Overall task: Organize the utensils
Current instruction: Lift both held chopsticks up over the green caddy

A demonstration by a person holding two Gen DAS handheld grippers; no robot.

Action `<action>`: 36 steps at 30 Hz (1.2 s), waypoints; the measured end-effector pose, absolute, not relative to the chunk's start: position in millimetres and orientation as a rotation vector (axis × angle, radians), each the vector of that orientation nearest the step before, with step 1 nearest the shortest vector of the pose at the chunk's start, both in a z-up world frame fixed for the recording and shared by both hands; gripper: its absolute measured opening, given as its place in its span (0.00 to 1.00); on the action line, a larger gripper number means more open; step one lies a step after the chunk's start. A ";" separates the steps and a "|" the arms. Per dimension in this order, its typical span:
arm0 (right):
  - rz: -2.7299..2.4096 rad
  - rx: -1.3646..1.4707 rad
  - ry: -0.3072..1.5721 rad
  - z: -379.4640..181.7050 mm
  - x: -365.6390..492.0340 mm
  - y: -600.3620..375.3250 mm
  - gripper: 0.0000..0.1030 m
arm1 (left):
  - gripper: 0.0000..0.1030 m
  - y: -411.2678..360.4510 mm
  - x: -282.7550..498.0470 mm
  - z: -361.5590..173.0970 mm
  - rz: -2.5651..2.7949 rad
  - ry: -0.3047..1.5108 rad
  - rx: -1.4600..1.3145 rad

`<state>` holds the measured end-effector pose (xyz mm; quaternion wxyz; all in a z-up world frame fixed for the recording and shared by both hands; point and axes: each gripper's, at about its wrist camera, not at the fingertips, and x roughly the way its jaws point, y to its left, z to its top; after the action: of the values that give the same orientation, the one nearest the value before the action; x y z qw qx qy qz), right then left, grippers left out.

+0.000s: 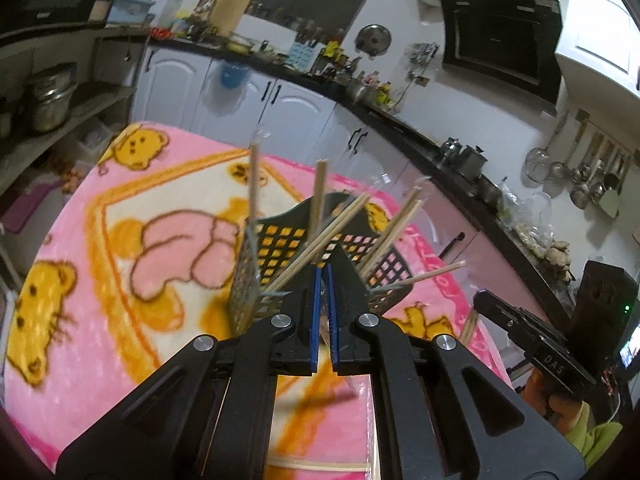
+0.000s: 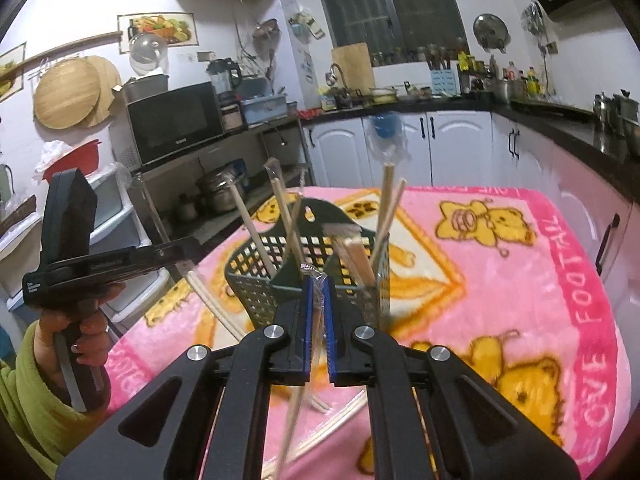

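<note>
- Covering the counter (image 2: 500, 248): pink bear blanket (image 1: 80, 240).
- Standing just ahead of both tools: mesh basket (image 2: 256, 276), already bristling with chopsticks (image 2: 386, 196).
- Left tool (image 1: 322, 276), right tool (image 2: 317, 284): each clamping a wrapped pair (image 2: 296, 412).
- Risking snagging on leaning sticks, slipping through thin wrappers.

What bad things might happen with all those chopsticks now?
The right gripper pinches wrapped chopsticks that dangle below; they might slip out. The left gripper holds its own chopsticks close by, so the two pairs may tangle. Sticks already lean in the black basket; a bump may tip it.
</note>
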<state>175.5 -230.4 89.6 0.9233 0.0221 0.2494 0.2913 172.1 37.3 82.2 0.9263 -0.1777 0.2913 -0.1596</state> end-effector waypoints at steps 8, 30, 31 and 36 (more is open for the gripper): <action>0.614 0.038 0.462 104.7 169.7 -229.6 0.04 | 0.01 20.9 168.6 103.3 -0.393 0.556 -0.343; 0.670 0.043 0.313 155.0 163.0 -210.4 0.04 | 0.01 4.9 160.5 163.5 -0.510 0.410 -0.317; 0.672 0.041 0.308 156.8 162.7 -209.7 0.04 | 0.01 4.0 160.9 166.9 -0.512 0.402 -0.312; 0.678 0.035 0.279 165.5 162.1 -204.6 0.04 | 0.01 5.1 162.1 182.0 -0.515 0.361 -0.302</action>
<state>162.1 -204.6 165.5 0.9334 0.0170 0.1364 0.3314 162.1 5.1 182.0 0.9398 -0.1479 0.1768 -0.2522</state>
